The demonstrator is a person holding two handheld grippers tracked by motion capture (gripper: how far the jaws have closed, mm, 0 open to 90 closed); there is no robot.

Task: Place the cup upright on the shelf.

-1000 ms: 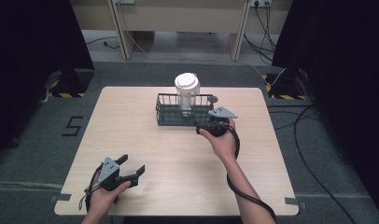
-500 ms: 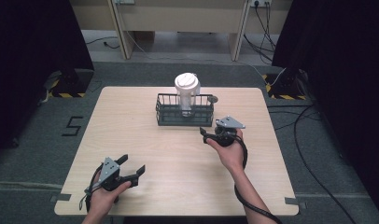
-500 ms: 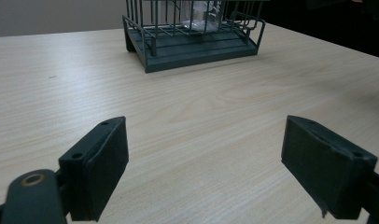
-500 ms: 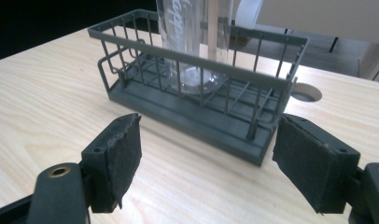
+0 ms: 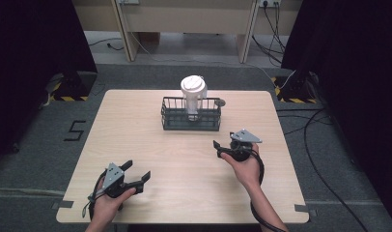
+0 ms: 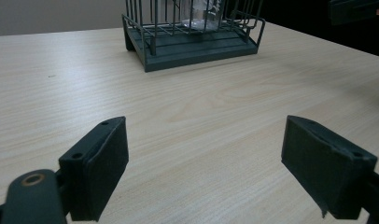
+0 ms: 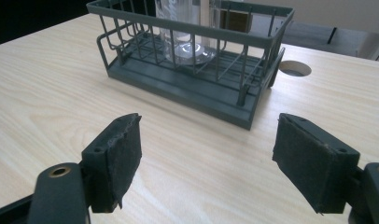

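A dark wire basket (image 5: 190, 120) stands at the far middle of the wooden table (image 5: 131, 125). A clear cup with a white lid (image 5: 192, 88) stands upright inside it. My right gripper (image 5: 223, 141) hovers open in front of the basket's right end, a short way from it. In the right gripper view the gripper (image 7: 208, 122) holds nothing, and the basket (image 7: 178, 86) and cup (image 7: 187, 28) lie just ahead. My left gripper (image 5: 137, 170) rests open near the front left edge. In the left gripper view the gripper (image 6: 204, 126) is empty, with the basket (image 6: 192, 49) farther off.
A round cable hole (image 7: 295, 68) is set in the table just right of the basket. The other hand's gripper (image 6: 355, 9) shows at the top right of the left gripper view. Cables (image 5: 324, 145) trail on the floor to the right.
My right gripper has drawn back from the basket's right end toward the person and a little right. The left gripper has stayed in place.
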